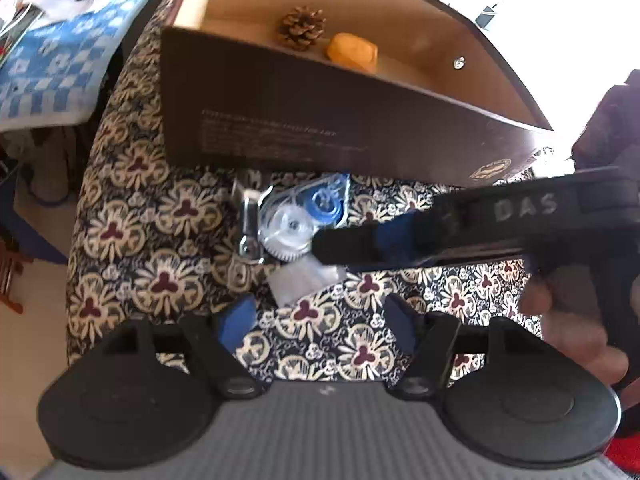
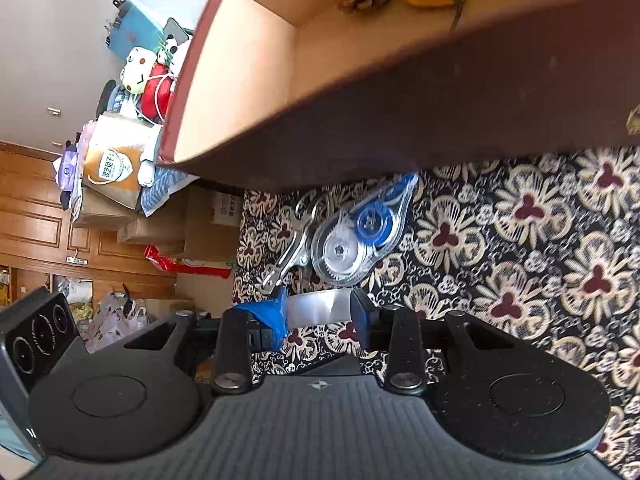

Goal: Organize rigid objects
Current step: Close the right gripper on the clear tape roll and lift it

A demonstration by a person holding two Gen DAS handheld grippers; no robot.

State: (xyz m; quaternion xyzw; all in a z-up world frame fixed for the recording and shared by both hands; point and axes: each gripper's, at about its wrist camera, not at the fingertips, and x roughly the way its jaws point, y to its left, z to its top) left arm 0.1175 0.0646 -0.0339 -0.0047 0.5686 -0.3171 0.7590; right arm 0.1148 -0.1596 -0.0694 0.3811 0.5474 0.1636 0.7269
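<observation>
2 items sit in the open brown box point(image 1: 320, 120): pine cone point(image 1: 302, 26) and orange-yellow lump point(image 1: 352, 53). Box sits on floral cloth point(image 1: 160, 208). Just in front: clear correction tape dispenser point(image 2: 360, 236), metal clip point(image 2: 294, 250) touching it. Right gripper point(image 2: 320, 314) clamped on the dispenser's translucent tip end. Left gripper point(image 1: 320, 320) spread wide, holding nothing, hovering near the dispenser.

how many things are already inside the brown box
2: a pine cone toward the box's middle and a yellow-orange lump right beside it. The near wall hides part of the floor, so more could be there.
</observation>
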